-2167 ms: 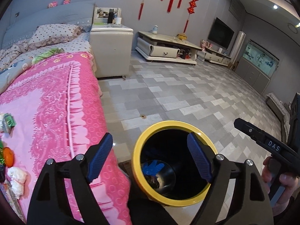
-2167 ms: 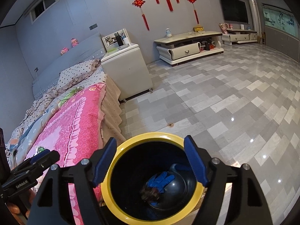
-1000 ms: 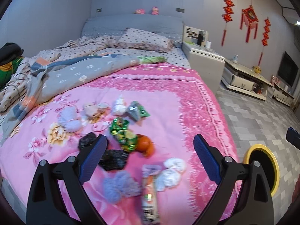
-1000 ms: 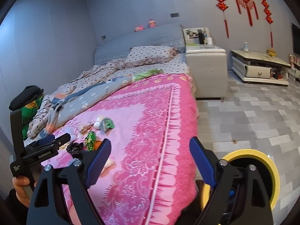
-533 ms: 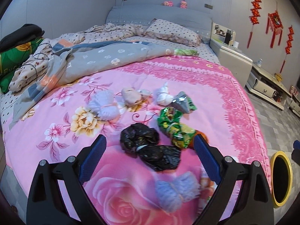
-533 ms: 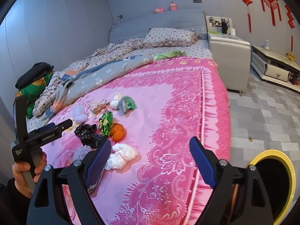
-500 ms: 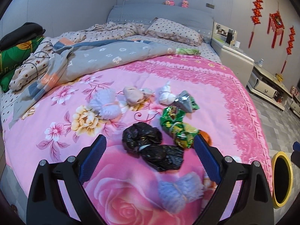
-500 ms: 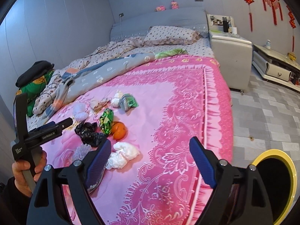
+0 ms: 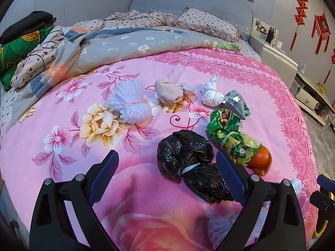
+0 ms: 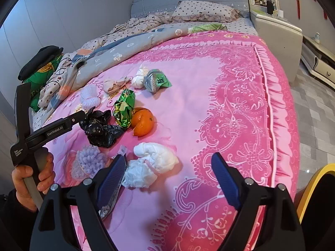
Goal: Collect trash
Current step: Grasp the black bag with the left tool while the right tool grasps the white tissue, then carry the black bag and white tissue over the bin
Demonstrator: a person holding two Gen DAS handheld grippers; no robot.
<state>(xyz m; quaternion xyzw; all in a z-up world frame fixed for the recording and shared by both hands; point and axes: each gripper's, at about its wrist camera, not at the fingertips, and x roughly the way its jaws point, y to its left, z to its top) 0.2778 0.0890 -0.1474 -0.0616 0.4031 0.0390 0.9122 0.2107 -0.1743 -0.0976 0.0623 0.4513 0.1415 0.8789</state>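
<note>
Trash lies in a pile on the pink bedspread (image 9: 62, 167). My left gripper (image 9: 167, 177) is open just above a black plastic bag (image 9: 188, 163), which lies between its fingers, nearer the right one, untouched. Beside the bag are a green snack wrapper (image 9: 230, 133) and an orange (image 9: 260, 160). My right gripper (image 10: 169, 178) is open and empty over the bed. A white tissue wad (image 10: 152, 163) lies by its left finger, and a lilac foam net (image 10: 89, 163) sits further left. The yellow-rimmed bin (image 10: 314, 179) stands on the floor at the right.
Further up the bed lie a white foam net (image 9: 129, 100), a beige wad (image 9: 169, 91), a white knotted wad (image 9: 210, 95) and a silver-green packet (image 9: 235, 103). A grey quilt (image 9: 125, 46) and pillows fill the head end. A hand (image 10: 29, 177) holds the left gripper's handle.
Both grippers have come down and closer to the bed, so the trash pile looks larger. The black bag now lies between the left fingers. Both stay open.
</note>
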